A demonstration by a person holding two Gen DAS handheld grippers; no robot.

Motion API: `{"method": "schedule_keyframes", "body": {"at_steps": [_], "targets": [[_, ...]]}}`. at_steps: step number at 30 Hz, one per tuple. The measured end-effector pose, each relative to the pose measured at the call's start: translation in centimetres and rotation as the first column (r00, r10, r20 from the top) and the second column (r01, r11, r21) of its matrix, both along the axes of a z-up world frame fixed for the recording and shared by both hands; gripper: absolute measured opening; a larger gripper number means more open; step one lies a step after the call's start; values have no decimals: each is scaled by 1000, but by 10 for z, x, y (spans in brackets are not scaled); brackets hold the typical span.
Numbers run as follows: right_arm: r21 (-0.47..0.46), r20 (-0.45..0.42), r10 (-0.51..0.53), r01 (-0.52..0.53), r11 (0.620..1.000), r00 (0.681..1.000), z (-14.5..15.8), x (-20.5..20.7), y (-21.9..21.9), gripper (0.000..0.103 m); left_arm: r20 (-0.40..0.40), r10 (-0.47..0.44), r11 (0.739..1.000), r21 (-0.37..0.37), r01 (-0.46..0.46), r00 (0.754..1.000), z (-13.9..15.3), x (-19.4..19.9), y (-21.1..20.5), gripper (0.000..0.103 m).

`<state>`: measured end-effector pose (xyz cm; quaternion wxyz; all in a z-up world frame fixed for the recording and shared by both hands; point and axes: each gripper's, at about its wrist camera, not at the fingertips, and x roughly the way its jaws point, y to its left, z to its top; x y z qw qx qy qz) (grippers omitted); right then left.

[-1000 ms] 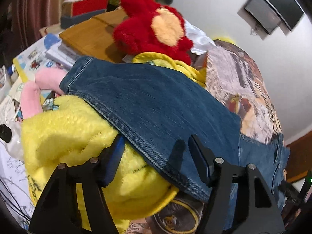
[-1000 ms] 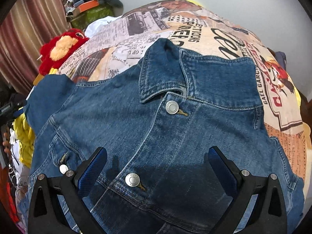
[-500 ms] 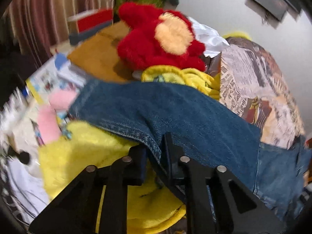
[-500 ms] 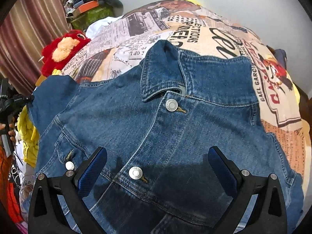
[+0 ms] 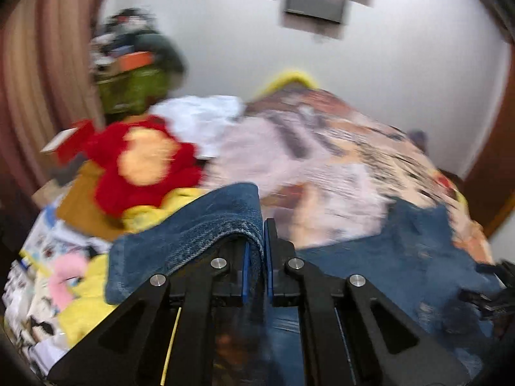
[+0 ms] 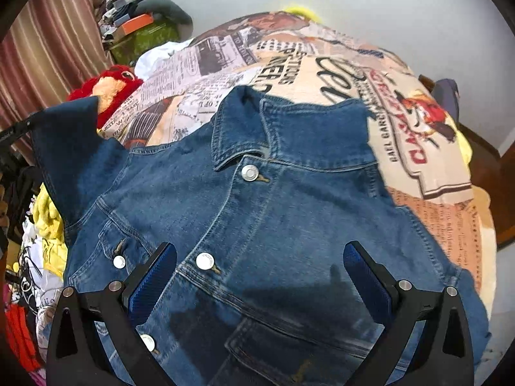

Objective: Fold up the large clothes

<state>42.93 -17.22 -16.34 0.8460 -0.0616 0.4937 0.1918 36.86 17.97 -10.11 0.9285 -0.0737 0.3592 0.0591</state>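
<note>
Closed now on the sleeve [image 5: 206,225] of the denim jacket [image 6: 257,218], the jaws of the left gripper [image 5: 256,267] were open a second ago. This sleeve is lifted off the yellow plush [image 5: 87,302]; the view is blurred, so probably it swings inward. The right gripper [image 6: 259,276] hovers wide open above the jacket front, which lies buttoned on the printed bedspread [image 6: 322,74].

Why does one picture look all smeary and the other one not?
Left wrist view: motion blur smears the red plush toy and bedspread, though the left gripper pinching the denim sleeve looks sharp. Right wrist view: the denim jacket is crisp, shadowed near the open right gripper.
</note>
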Motion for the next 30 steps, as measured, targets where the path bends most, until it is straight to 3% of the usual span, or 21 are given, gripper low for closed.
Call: {"method": "schedule_keyframes", "body": {"at_steps": [5, 10, 15, 19, 21, 23, 27, 30], "targets": [[6, 23, -8, 8, 1000, 1000, 12, -11, -12, 103, -56, -173, 985, -12, 172, 983, -22, 9, -70, 7], [5, 21, -18, 18, 1000, 1000, 15, -22, -25, 103, -151, -331, 944, -71, 324, 931, -61, 7, -136, 7], [-19, 9, -27, 27, 999, 1000, 11, -30, -33, 103, -258, -361, 933, -92, 349, 896, -100, 1, -172, 7], [-17, -3, -32, 32, 999, 999, 7, -34, -36, 103, -296, -357, 934, -122, 336, 886, -119, -3, -174, 9], [-21, -8, -31, 31, 999, 999, 4, -35, -36, 103, -295, -355, 935, -132, 330, 887, -117, -9, -170, 20], [-24, -16, -31, 31, 999, 999, 0, -34, -34, 103, -303, -344, 939, -125, 321, 889, -112, -15, -167, 41], [-16, -36, -37, 37, 999, 999, -5, -29, -28, 103, -259, -321, 947, -121, 298, 911, -87, -25, -146, 54], [-10, -40, -34, 34, 999, 999, -7, -24, -23, 103, -197, -267, 961, -132, 244, 943, -66, -32, -116, 69]]}}
